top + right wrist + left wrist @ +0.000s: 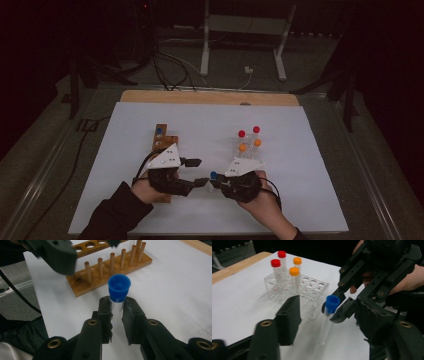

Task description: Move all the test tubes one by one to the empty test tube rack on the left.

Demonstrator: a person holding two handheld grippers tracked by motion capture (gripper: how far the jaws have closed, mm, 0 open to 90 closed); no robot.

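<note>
Jaws of the right gripper (117,305) are clamped on a clear plastic test tube with a blue screw cap (119,288), pinching the tube just under the cap and holding it above the white table sheet (300,190), near the front edge between the two hands. The left gripper (325,311) faces it from the other side with its jaws standing apart around the tube; in the left gripper view one jaw is well clear of it, while the other lies close behind the right gripper's fingers, and contact there cannot be told. Just behind the held tube, in the right gripper view, lies a brown wooden peg rack with round holes (110,270), which the left hand partly covers in the high view. Farther right on the sheet stands a clear plastic tube rack (312,292) carrying two red-capped tubes (276,263) and two orange-capped tubes (294,271), well apart from both grippers.
</note>
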